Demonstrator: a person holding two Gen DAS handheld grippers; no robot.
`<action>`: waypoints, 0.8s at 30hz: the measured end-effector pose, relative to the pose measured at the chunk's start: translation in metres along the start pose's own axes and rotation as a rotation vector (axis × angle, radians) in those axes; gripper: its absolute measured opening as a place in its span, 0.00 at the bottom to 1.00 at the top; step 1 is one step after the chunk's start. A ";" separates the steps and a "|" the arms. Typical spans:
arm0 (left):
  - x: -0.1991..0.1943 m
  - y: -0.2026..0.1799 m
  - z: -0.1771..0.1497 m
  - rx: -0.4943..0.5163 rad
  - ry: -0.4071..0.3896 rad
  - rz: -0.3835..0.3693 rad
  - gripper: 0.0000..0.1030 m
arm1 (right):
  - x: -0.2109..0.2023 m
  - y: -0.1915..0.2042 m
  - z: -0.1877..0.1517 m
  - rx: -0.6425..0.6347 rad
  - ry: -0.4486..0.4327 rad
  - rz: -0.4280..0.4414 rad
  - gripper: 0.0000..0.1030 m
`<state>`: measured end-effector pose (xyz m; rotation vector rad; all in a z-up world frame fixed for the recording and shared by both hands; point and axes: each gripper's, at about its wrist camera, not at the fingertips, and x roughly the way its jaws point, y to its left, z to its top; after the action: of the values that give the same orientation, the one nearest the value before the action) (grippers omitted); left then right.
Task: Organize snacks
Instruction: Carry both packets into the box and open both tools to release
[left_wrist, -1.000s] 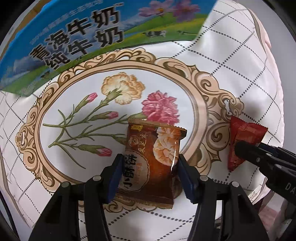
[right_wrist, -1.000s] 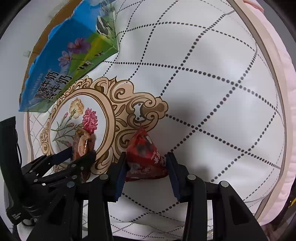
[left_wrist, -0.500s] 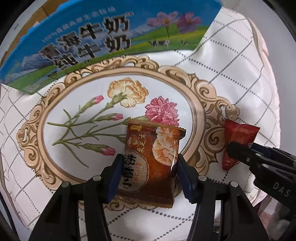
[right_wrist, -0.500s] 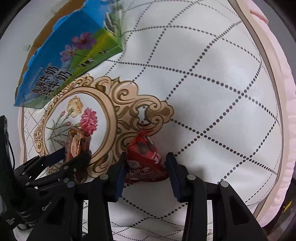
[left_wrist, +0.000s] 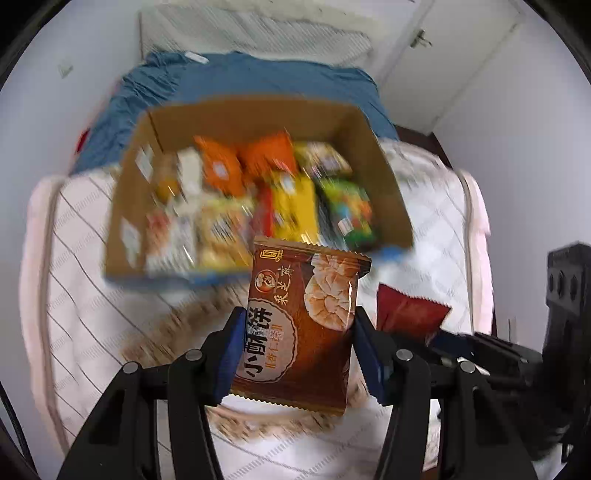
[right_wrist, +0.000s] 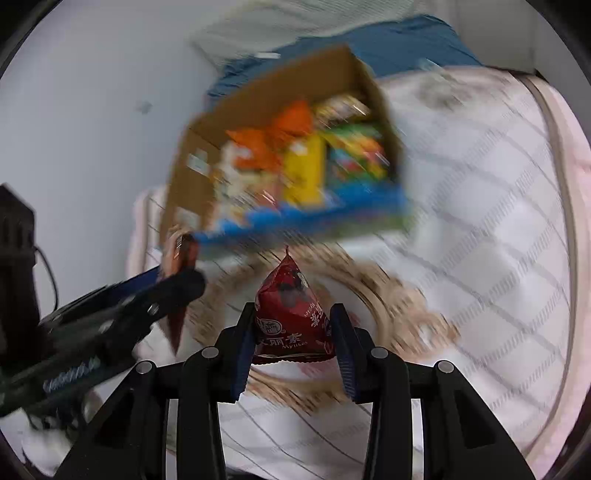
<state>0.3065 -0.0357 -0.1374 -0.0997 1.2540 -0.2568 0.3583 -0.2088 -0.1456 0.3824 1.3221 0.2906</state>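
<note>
— Quilted white bedding with a dotted diamond pattern is stretching out under both of my grippers, and a blue cover is lying at the far end against pale walls. What are you holding?

— Going left to right: my left gripper is clamping a brown pastry packet by its two side edges, upright between the blue pads. My right gripper is pinching a red triangular snack pouch low down, its pointed tip sticking up. Both packets are hanging clear of the bedding.

— And where are they going?

— I'm judging it's the cardboard box, which is sitting open on the bed just beyond the packets, already crowded with orange, yellow and green bags. It is looking smeared in both views, so I'm not reading any labels inside it.

— So which step is this?

— The carry, I'd say: both snacks are gripped and the drop-off is not yet done. Next I'm needing to bring each packet over the near rim and find a gap. The left side of the box is looking less full, though the blur is making that uncertain.

— Any risk?

— The brown packet is being held only by its edges, so it could be slipping or twisting if I'm careless. My two grippers are also working close together, just beside each other.
</note>
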 end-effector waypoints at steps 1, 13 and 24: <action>-0.001 0.006 0.015 -0.008 -0.010 0.014 0.52 | 0.004 0.010 0.013 -0.017 -0.005 0.003 0.41; 0.072 0.103 0.147 -0.077 0.100 0.178 0.52 | 0.104 0.053 0.153 -0.102 0.086 -0.065 0.41; 0.141 0.136 0.184 -0.097 0.213 0.209 0.53 | 0.178 0.035 0.178 -0.058 0.211 -0.125 0.43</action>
<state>0.5400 0.0485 -0.2397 -0.0244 1.4777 -0.0257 0.5725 -0.1215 -0.2521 0.2232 1.5342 0.2696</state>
